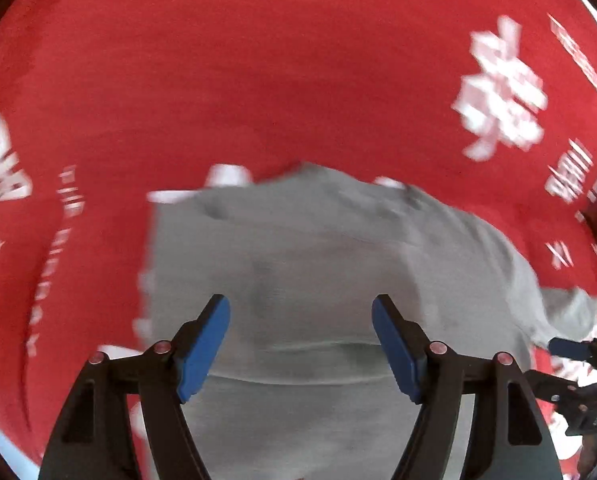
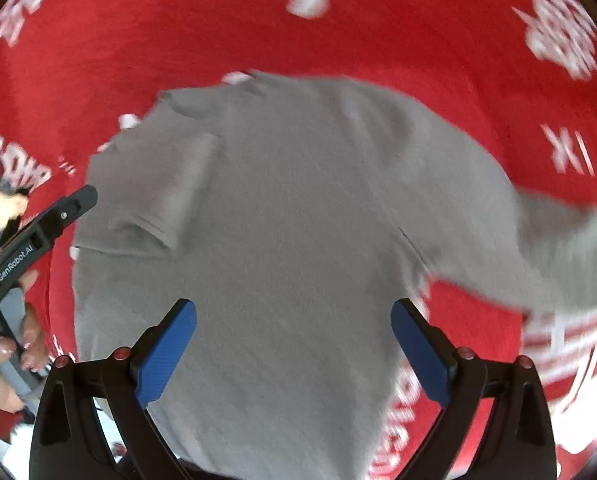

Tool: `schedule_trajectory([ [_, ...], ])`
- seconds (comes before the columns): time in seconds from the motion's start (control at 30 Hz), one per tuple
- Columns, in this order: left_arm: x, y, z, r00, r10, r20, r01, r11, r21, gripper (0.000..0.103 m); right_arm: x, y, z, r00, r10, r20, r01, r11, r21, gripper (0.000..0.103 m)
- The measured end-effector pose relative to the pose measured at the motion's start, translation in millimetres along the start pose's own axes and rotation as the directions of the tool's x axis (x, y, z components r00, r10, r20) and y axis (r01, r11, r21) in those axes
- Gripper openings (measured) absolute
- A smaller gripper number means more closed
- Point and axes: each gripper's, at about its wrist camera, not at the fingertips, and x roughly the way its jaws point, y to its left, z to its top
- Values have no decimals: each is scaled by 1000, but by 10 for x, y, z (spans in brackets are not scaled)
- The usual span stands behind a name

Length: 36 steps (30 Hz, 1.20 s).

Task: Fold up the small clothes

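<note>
Grey shirt [image 2: 298, 216] lies spread on red printed cloth [image 2: 338, 32] over surface. Left tool [image 1: 300, 344] wide open, empty, above shirt. Right tool [image 2: 294, 352] likewise wide open, nothing held.

Risk, judged: single-layer pinch would drag shirt, undo folded sleeve [image 2: 166, 204]; motion blur hints quick movement.

Right view shows left sleeve folded in, right sleeve still out, person's hand [image 2: 6, 356] on left tool; left view lacks these.

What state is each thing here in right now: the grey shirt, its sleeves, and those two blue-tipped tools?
Grey shirt: lying spread on the red printed cloth, not fully folded.
One sleeve: folded in over the body.
Other sleeve: stretched outward on the cloth.
Left gripper: fingers open, holding nothing, over the shirt.
Right gripper: fingers open, holding nothing, over the shirt.
</note>
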Motion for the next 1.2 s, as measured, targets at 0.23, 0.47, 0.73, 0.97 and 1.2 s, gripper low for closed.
schedule_trajectory([
  [0.23,485,779,140,986,119,-121,-125,991,-44,74,348,1121,274,988,-90,126,140,866,-480,99],
  [0.47,834,921,53,970,178,-165,-191,979,-68,75,870,1335,429,952,-271,141,300,741,-601,20],
  [0.73,924,1126,112,976,51,-212,-90,980,-176,74,579,-419,651,991,122,59,-133,958,253,73],
  [0.97,1003,1122,205,980,-37,-194,-2,980,-199,50,642,-782,569,953,277,119,-301,854,424,70],
  [1.2,870,1178,314,984,51,-168,-82,979,-187,10,475,-749,850,924,324,204,-379,842,383,6],
])
